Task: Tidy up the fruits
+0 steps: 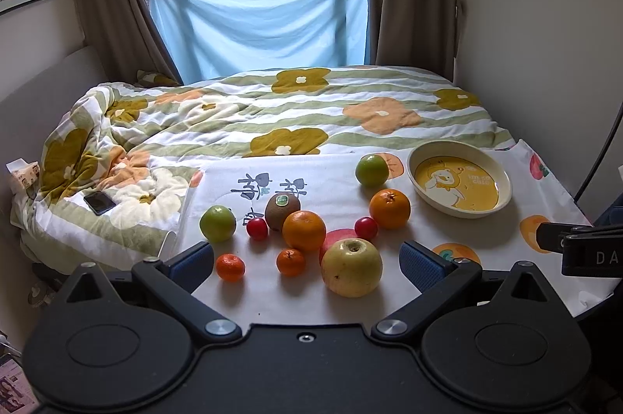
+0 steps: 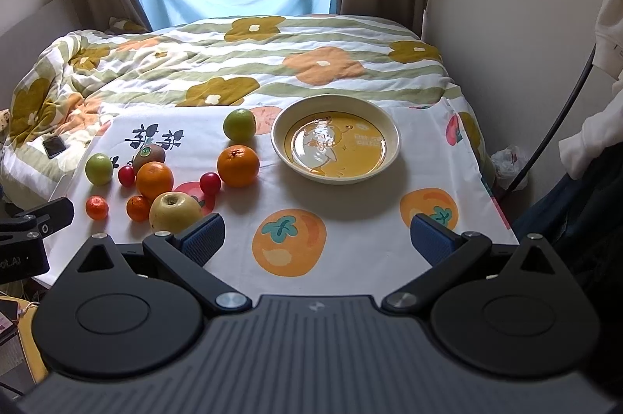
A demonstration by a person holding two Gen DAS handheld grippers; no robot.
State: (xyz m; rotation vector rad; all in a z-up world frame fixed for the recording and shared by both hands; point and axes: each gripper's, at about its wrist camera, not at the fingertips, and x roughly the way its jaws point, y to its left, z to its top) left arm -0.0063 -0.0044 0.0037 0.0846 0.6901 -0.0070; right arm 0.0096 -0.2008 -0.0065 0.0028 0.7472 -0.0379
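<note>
So standing here watching, and honestly nothing's been sorted yet as far as I can tell; the yellow duck plate (image 2: 393,141) is totally bare, sitting straight ahead of the right gripper (image 2: 318,239) and off to the front-right of the left gripper (image 1: 307,260). Both grippers have their blue pads spread wide with nothing between them; neither one is touching any fruit.

All the fruit is loose on the printed cloth (image 2: 350,227); the big yellow apple (image 1: 351,267) is right in front of the left gripper, basically between its open pads, and just off the right gripper's left pad. Past it from the left gripper: two oranges (image 1: 304,230) (image 1: 389,208), a kiwi (image 1: 282,209) tucked behind the nearer orange, two cherry tomatoes (image 1: 257,228) (image 1: 366,227), two little mandarins (image 1: 230,267) (image 1: 290,261) close in. One green apple (image 1: 217,223) is out to the front-left; the other green apple (image 1: 372,169) is furthest away, near the plate's rim but apart from it.

My guess is the plate is where things are meant to end up; if so, that's ten pieces left, zero done. The yellow apple looks like the obvious first grab for the left one; it's round, so it might roll if nudged off-centre.
</note>
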